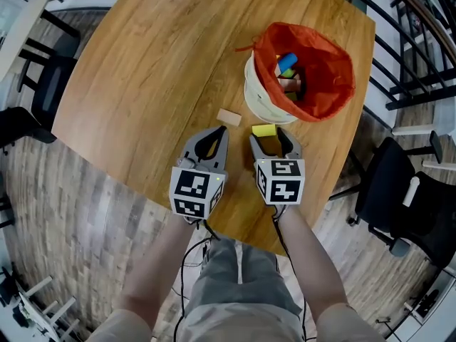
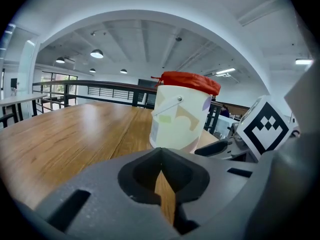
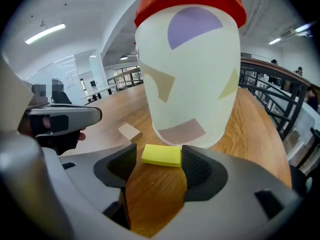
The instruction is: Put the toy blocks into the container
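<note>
Toy blocks are partly stowed, and two remain out as far as I can see. My right tongs are spread wide and low over the bench. A flat yellow block lies between their tips, flat on the wood. I judge it is not yet pinched. My left tongs are pressed together with nothing in them, just left of the right pair in the head view. A small tan block lies just above their tips, apart from the yellow one.

Beyond both, toward the upper right of the head view, stands the container, a white bucket with a red liner. It stands just behind the yellow block. Inside it I can make out a blue block and a few other pieces, so several are already in.

What is left, in my judgement, is to close on the yellow block, lift it over the red rim, drop it, then do the same with the tan one.
</note>
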Tool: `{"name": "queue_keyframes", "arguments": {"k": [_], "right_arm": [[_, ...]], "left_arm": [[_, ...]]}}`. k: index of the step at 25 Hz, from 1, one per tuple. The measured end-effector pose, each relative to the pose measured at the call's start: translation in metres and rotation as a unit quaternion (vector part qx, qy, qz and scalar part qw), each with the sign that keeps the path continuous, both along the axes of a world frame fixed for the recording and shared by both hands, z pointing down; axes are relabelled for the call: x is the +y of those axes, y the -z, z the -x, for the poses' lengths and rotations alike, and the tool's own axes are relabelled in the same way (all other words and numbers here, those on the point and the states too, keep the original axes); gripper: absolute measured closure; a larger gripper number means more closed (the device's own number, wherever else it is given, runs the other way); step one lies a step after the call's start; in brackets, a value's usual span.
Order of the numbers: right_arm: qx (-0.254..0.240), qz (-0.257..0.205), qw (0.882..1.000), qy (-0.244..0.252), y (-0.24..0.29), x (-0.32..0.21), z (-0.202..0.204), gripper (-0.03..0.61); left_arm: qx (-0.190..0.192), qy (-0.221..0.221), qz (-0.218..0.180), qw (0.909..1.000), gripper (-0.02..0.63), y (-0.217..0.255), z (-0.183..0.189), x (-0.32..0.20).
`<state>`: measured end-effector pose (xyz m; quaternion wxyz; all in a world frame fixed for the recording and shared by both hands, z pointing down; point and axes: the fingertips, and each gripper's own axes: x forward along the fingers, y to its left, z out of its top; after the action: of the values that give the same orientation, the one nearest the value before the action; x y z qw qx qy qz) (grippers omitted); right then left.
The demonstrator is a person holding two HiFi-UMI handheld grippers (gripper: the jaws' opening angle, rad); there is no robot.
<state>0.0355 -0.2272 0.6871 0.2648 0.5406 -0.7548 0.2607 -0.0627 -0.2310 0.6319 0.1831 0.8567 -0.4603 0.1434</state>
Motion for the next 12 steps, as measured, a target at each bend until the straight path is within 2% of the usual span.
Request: {"name": "queue_keyframes", "arguments": {"k": [12], "right_arm": [[0.035, 0.020, 0.999, -0.004, -0.023, -0.003, -0.001, 0.311]], "left_arm": [[0.004, 0.003, 0.008, 1.0000, 0.603, -0.012, 0.001, 0.001]]}}
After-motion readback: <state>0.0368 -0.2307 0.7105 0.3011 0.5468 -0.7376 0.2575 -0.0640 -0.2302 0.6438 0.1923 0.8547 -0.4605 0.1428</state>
